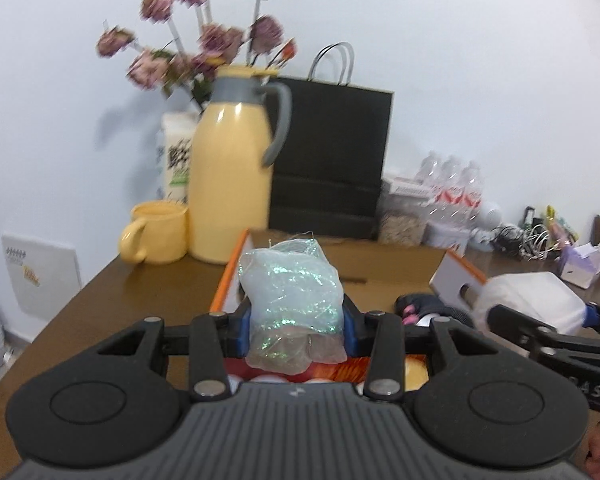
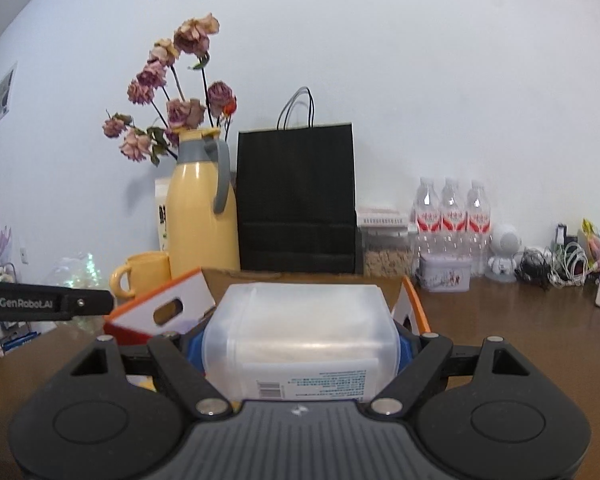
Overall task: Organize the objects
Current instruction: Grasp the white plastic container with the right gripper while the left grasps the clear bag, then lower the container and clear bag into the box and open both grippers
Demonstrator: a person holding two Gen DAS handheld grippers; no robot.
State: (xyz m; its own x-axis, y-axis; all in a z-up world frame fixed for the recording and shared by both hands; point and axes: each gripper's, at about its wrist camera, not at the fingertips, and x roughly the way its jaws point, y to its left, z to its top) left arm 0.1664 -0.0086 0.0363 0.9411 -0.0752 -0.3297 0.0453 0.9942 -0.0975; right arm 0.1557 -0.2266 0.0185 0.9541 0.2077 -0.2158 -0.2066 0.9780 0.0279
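Nearest you, your left gripper (image 1: 296, 320) has its jaws drawn in partway and clamped on a clear bag of iridescent shreds (image 1: 292, 300), the blue pads pressing its two sides. The bag stands up between the jaws, above the open cardboard box (image 1: 236, 272) with orange-edged flaps.

Your right gripper (image 2: 300, 344) has its jaws set wide and closed on a translucent plastic container (image 2: 300, 336), broad side toward the camera, a printed label with a barcode along its near lower edge. It too is held above the box, and its orange flap with a hand slot (image 2: 160, 312) sits just to the left. From the left wrist camera the same container (image 1: 532, 300) shows at the right, with the right gripper's black arm beneath it.

Inside the box, near its right flap, lies something dark with pink spots (image 1: 420, 306); you cannot tell what it is.

The box rests on the brown bench (image 1: 132, 292). Behind it on the left stand a yellow mug (image 1: 156, 236) and, just beside it, a yellow thermos jug (image 1: 232, 176) with a grey handle. A vase of dried pink flowers (image 2: 172, 96) rises behind the jug. A black paper bag (image 2: 296, 200) stands against the wall at centre. To its right are three water bottles (image 2: 452, 216), a small tin (image 2: 444, 276), a white round figure (image 2: 504, 252) and a tangle of cables (image 2: 556, 264).
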